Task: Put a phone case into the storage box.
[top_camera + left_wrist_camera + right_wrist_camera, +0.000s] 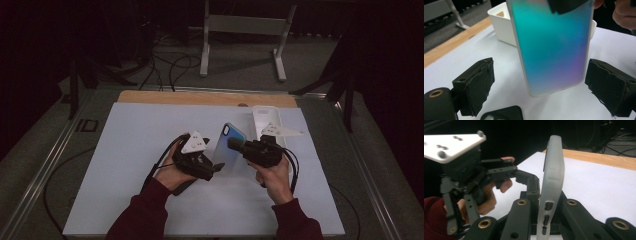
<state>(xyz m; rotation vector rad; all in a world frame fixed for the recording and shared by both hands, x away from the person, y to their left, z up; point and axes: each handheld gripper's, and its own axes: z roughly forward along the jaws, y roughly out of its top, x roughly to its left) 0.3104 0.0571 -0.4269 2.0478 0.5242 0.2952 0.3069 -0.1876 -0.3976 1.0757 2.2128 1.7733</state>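
pale blue mat (pixel 125 165) on a wooden table (pixel 200 97) — dark room, cabled floor (pixel 170 65)

Left hand-held gripper (pixel 216 169) with jaws spread wide, right hand-held gripper (pixel 234 145) clamped shut, both raised, facing inward

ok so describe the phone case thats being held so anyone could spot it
On the pale blue mat, look between the two hands, in front of the white tray. The phone case stands upright there, pinched in the right claw; its teal-to-purple shimmer sets it apart.
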